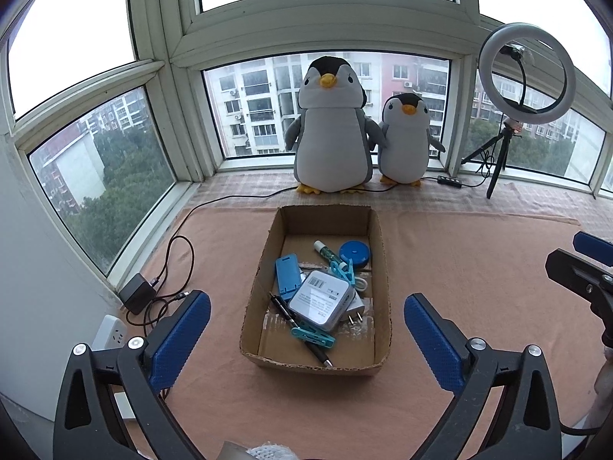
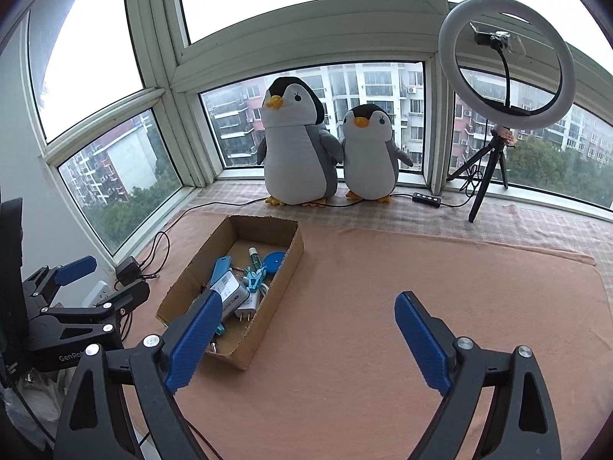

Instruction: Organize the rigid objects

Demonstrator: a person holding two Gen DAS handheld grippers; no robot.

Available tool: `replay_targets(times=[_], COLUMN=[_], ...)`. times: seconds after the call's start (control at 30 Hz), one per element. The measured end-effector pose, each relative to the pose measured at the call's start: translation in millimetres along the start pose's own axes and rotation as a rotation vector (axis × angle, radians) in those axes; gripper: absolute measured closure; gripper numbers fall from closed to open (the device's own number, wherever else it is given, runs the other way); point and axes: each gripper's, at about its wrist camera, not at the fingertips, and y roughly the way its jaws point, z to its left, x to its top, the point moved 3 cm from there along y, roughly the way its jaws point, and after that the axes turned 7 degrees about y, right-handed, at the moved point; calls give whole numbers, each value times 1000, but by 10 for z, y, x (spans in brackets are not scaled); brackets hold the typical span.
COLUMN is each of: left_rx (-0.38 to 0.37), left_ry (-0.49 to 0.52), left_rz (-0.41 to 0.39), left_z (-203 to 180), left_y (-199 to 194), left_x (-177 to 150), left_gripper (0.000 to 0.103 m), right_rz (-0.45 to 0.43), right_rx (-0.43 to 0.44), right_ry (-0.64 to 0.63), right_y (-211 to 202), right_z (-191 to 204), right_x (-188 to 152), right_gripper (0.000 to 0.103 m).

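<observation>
A shallow cardboard box [image 1: 260, 280] sits on the pink cloth and holds several small items. Among them are a white charger block [image 1: 321, 299], a blue phone stand [image 1: 288, 272], a black pen [image 1: 297, 326], a round blue tape measure [image 1: 354, 251], teal clothespins [image 1: 312, 335] and a green tube [image 1: 325, 252]. My left gripper [image 1: 306, 329] hovers open over the box's near end, nothing between its blue pads. My right gripper [image 2: 308, 337] stands open and empty over bare cloth to the right of the box [image 2: 268, 314]. Each gripper shows in the other's view: left gripper [image 2: 107, 280], right gripper [image 1: 565, 251].
Two plush penguins [image 1: 331, 126] stand on the window ledge behind the box, with a ring light on a tripod [image 1: 526, 73] to their right. A black power adapter [image 1: 136, 293], cables and a white power strip [image 1: 111, 333] lie left of the cloth.
</observation>
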Motion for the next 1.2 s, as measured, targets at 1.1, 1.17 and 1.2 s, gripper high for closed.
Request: replay_targets(times=[1.1, 1.17, 1.2], left_rx=[-5, -6, -7], left_ry=[-4, -4, -4], left_rz=[0, 1, 2], left_z=[-32, -33, -38], left_y=[5, 8, 11], left_x=[11, 12, 11], left_gripper=[1, 1, 1], right_rz=[11, 12, 13], right_rx=[-6, -9, -10], right_ry=[16, 18, 20], right_y=[9, 13, 16], right_z=[-61, -67, -67], right_x=[-4, -1, -2], right_gripper=[12, 12, 12])
